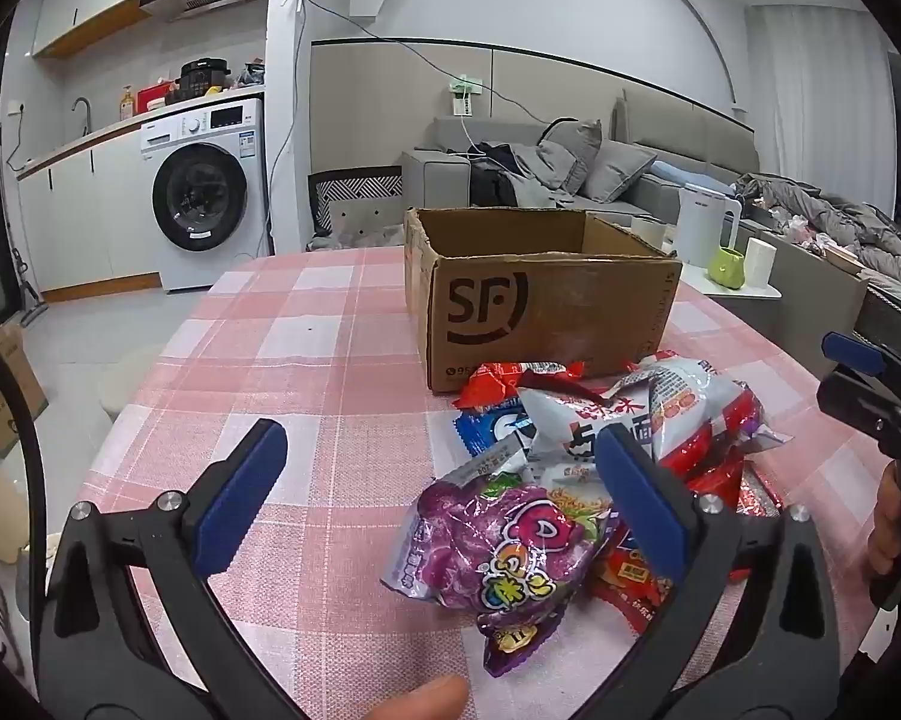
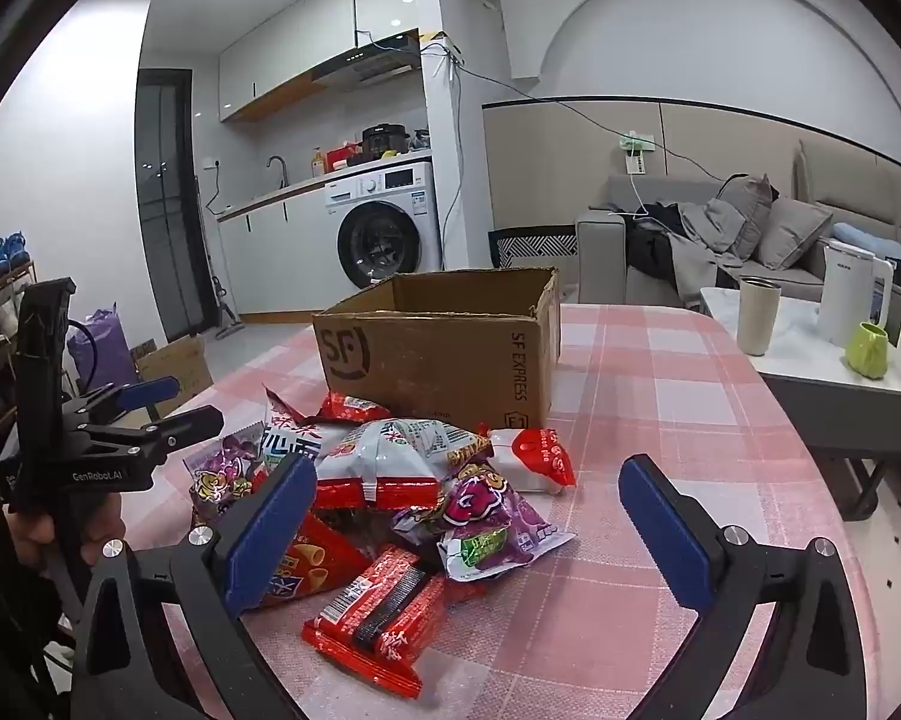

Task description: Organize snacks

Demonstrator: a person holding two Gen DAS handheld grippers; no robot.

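A pile of snack packets (image 1: 600, 456) lies on the pink checked tablecloth in front of an open cardboard SF box (image 1: 540, 300). In the left wrist view my left gripper (image 1: 438, 474) is open and empty, its jaws wide on either side of a purple packet (image 1: 498, 546). In the right wrist view my right gripper (image 2: 468, 498) is open and empty above the pile (image 2: 390, 480), with a purple packet (image 2: 492, 516) and a red packet (image 2: 378, 612) between its jaws. The box (image 2: 438, 348) stands behind the pile. The left gripper (image 2: 150, 402) shows at the left.
The table (image 1: 270, 360) has bare cloth to the left of the box and its edge curves at the left. A side table (image 2: 810, 354) with a kettle, cups and a green mug stands to the right. A sofa and washing machine are behind.
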